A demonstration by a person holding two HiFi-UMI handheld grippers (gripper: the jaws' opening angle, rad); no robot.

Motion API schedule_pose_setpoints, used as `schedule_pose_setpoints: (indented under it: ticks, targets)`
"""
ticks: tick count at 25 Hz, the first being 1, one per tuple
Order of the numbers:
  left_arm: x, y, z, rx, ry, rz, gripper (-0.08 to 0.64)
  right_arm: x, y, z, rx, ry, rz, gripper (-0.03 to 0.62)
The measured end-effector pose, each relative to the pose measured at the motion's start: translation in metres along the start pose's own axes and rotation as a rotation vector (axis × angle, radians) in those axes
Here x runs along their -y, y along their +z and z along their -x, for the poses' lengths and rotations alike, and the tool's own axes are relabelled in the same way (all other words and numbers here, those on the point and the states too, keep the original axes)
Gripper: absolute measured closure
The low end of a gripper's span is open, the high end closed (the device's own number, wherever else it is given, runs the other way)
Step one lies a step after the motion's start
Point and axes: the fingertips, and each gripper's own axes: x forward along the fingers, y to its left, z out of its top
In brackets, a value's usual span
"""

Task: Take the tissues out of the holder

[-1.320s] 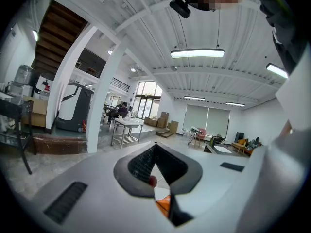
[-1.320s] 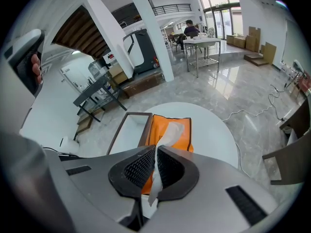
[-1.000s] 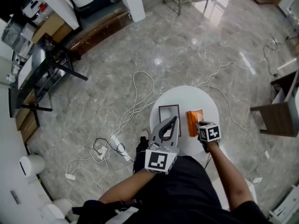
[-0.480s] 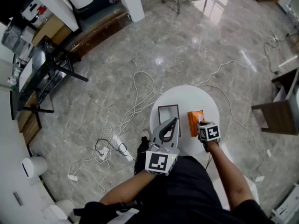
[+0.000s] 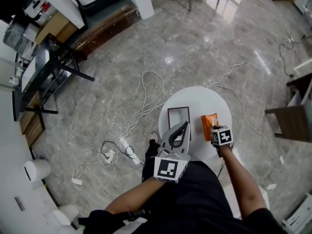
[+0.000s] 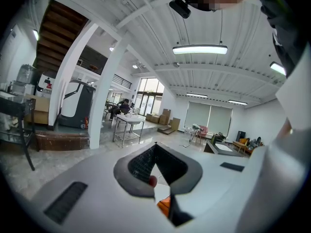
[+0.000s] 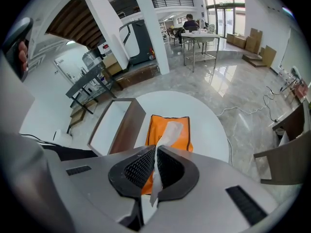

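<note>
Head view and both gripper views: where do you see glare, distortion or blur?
Head view: white glare spots on the polished floor, otherwise sharp. Left gripper view: strong fisheye with dark corners, and a very bright ceiling lamp. Right gripper view: the fisheye bends the pillar; the tissue is sharp.

This is a large open work hall, part office and part lab. The polished marble floor (image 5: pixel 204 57) is strewn with loose cables (image 5: pixel 146 96) and a power strip (image 5: pixel 126 148). White columns (image 7: pixel 148 28) rise to a ribbed ceiling hung with strip lights (image 6: pixel 199 49), beside a railed upper gallery (image 7: pixel 170 3). Tall windows (image 7: pixel 223 8), a steel work table (image 7: pixel 199 45), stacked cardboard boxes (image 7: pixel 252 45) and a seated person (image 7: pixel 189 21) fill the far end.
</note>
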Motion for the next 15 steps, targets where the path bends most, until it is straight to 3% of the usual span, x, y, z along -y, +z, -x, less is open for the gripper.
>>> schedule_pose_setpoints:
  ticks: [15]
  targets:
    - [0.001,-0.003,0.005,-0.002,0.009,0.002,0.561,0.015,-0.018,-0.018,-0.043,-0.011,-0.043,0.578]
